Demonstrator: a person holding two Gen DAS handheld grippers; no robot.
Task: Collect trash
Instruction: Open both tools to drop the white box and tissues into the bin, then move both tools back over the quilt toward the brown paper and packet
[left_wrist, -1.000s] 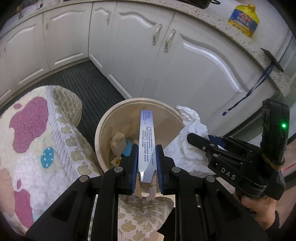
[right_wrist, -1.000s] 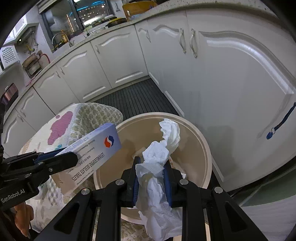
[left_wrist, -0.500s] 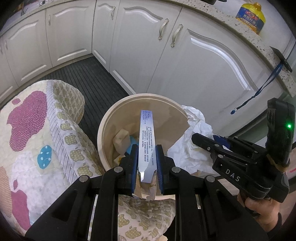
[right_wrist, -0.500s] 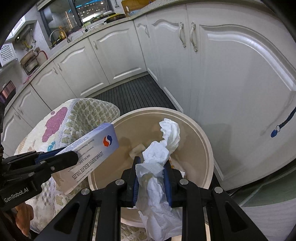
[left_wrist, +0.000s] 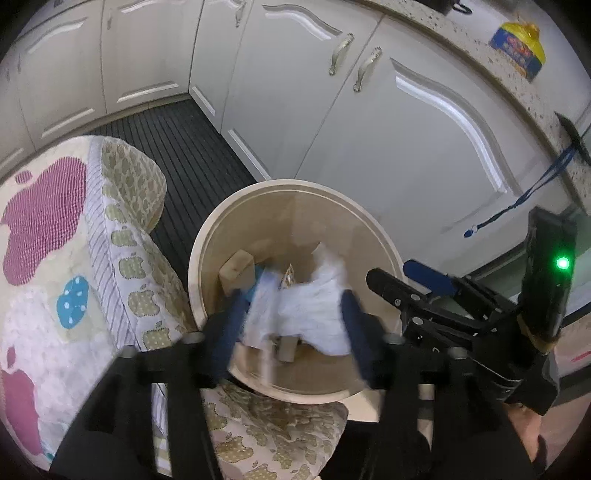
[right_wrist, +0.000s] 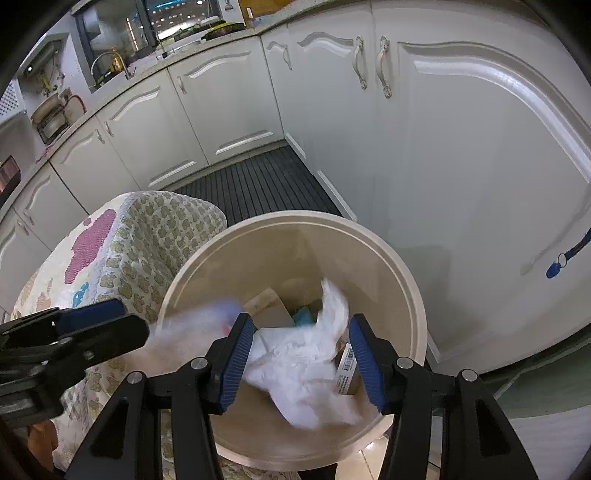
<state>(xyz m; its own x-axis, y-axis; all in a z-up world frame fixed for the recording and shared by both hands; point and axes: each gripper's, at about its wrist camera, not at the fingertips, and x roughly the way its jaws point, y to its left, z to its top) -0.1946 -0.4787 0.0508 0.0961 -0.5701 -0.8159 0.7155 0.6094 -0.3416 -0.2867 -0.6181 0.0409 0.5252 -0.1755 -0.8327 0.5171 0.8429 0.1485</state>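
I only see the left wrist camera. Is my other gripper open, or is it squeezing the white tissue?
Observer: Open. In the right wrist view, the right gripper has its jaws wide apart, and the white tissue hangs loose between them, over the bin.
Child: What's in the bin next to the tissue?
Observer: A small box with a barcode label lies just right of the tissue.
Child: Is there anything far away that I can't see?
Observer: Yes, a tap stands on the counter at the far left, in front of a dark window.
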